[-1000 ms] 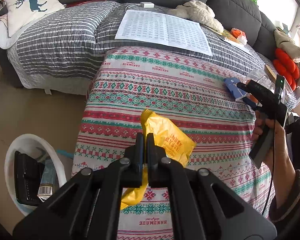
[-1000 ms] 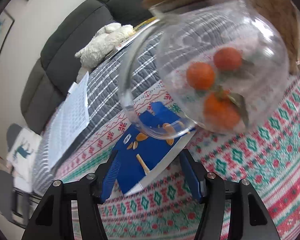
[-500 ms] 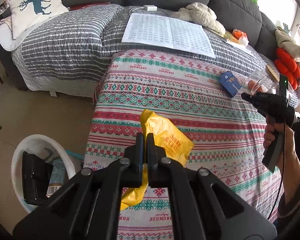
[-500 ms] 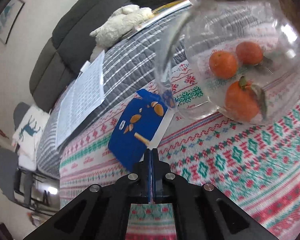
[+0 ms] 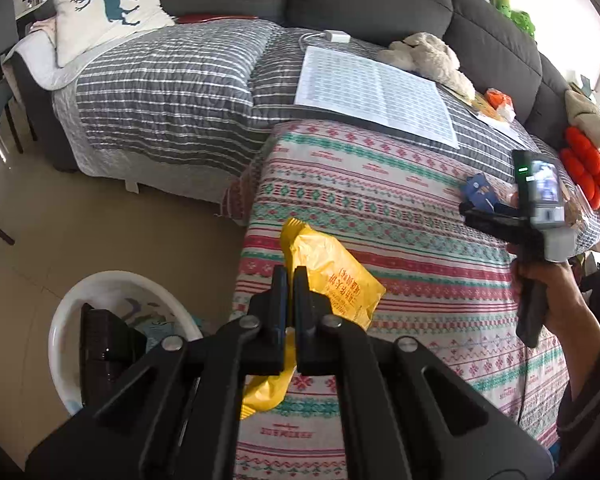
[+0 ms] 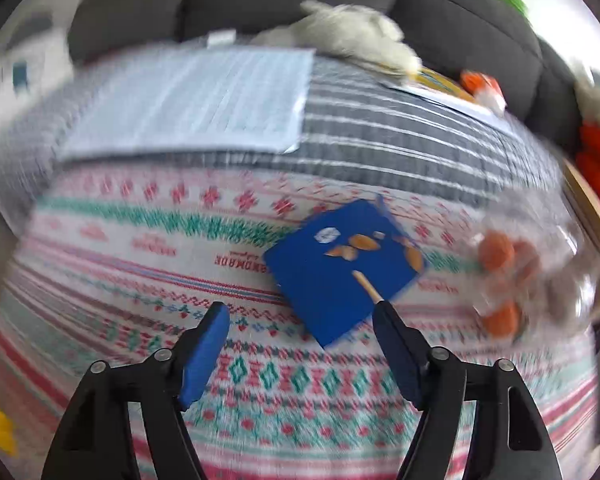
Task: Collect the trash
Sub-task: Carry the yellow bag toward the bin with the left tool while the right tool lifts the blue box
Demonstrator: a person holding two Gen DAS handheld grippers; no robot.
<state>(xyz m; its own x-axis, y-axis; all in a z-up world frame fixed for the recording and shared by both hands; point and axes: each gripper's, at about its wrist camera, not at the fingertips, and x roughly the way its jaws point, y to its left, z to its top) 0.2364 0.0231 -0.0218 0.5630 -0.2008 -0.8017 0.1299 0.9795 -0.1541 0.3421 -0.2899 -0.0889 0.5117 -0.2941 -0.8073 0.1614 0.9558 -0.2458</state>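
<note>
My left gripper (image 5: 290, 280) is shut on a yellow plastic wrapper (image 5: 332, 276), held above the left end of the patterned cloth (image 5: 380, 208). A white bin (image 5: 112, 292) with trash in it stands on the floor below and to the left. In the right wrist view a blue snack packet (image 6: 340, 268) lies flat on the cloth, just ahead of my right gripper (image 6: 300, 312). Its jaws are opening, and nothing is between them. The left wrist view shows the right gripper (image 5: 496, 220) in a hand (image 5: 552, 292) near the same blue packet (image 5: 478, 190).
A clear jar of oranges (image 6: 512, 280) lies right of the blue packet. A printed sheet (image 5: 372, 92), a plush toy (image 5: 428, 56) and a deer cushion (image 5: 104, 8) rest on the striped sofa cover (image 5: 172, 92). Bare floor (image 5: 80, 232) surrounds the bin.
The right gripper shut, drew back from the jar, rolled level and its jaws have spread again. The left gripper drifted toward the bin side, still holding the yellow wrapper.
</note>
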